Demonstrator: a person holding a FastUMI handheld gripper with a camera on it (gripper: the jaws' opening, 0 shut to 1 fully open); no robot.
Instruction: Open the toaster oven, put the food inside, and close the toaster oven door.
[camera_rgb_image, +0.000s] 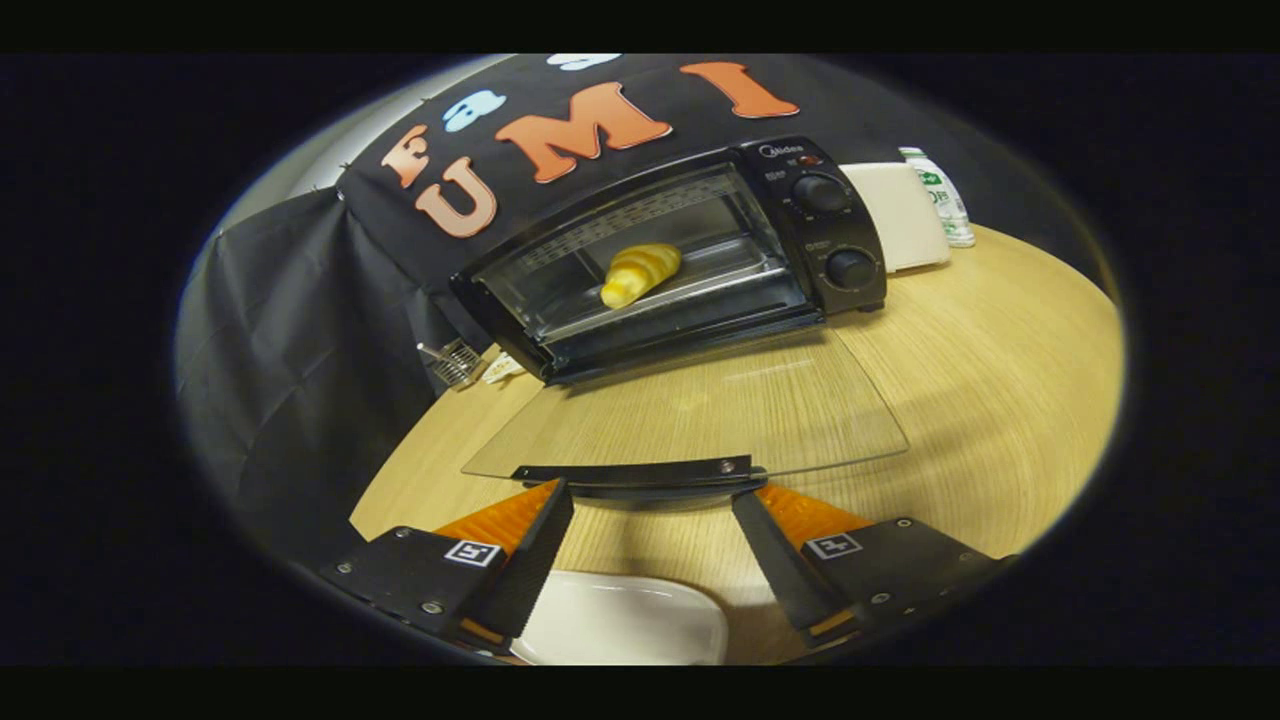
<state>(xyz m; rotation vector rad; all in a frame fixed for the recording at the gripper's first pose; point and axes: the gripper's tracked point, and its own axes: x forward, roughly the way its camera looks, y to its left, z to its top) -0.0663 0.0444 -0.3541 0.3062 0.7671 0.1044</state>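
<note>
A black toaster oven (690, 250) stands on the wooden table (980, 380), its glass door (700, 415) folded down flat toward me. A yellow croissant-shaped pastry (640, 273) lies on the rack inside the oven. The door's dark handle (640, 475) runs along its near edge, just ahead of my fingertips. My gripper (650, 500) is open, one finger at each end of the handle, and nothing is pressed between them.
A white plate (620, 620) lies on the table beneath the fingers. Right of the oven stand a white box (900, 215) and a small bottle (940, 195). A metal utensil (455, 362) rests left of the oven, by the table's edge.
</note>
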